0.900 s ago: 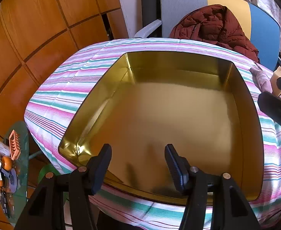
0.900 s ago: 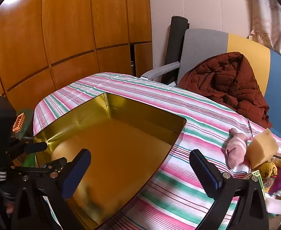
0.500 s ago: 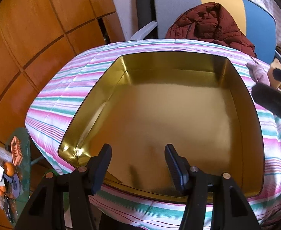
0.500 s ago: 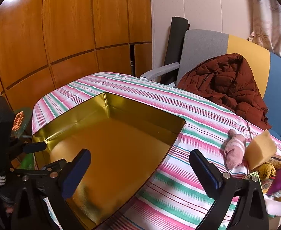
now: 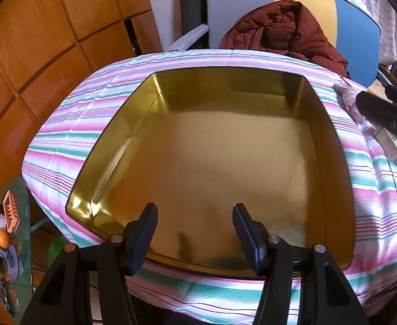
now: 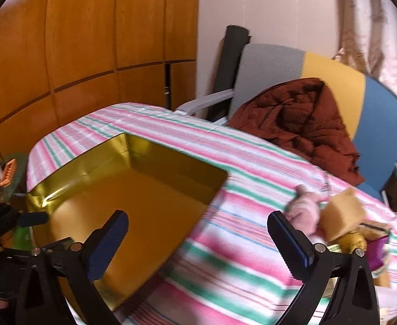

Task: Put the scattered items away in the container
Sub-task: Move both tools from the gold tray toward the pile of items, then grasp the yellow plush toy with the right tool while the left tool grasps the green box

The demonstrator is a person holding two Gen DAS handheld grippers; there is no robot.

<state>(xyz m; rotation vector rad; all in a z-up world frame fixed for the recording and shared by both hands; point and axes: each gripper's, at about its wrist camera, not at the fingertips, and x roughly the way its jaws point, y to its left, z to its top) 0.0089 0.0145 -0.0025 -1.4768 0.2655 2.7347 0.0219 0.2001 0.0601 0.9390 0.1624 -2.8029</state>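
Wood-panelled wall (image 6: pixel 90 54) stood behind a table covered by a pink, green and white striped cloth (image 5: pixel 71 132). Chair (image 6: pixel 333 81) in grey, yellow and blue behind the table, dark red jacket (image 6: pixel 301 124) draped on it. Gold container (image 5: pixel 220 162) sat open on the cloth, nothing inside. Scattered items lay on the cloth well right of the container: pink soft toy (image 6: pixel 305 211), tan sponge block (image 6: pixel 343 216) touching it, more small clutter beside them, blurred. Left gripper (image 5: pixel 195 219) hung over the container's near rim, fingers apart, nothing between them. Right gripper (image 6: pixel 198 233) had fingers spread wide, empty, over the container's right edge, near the toy.
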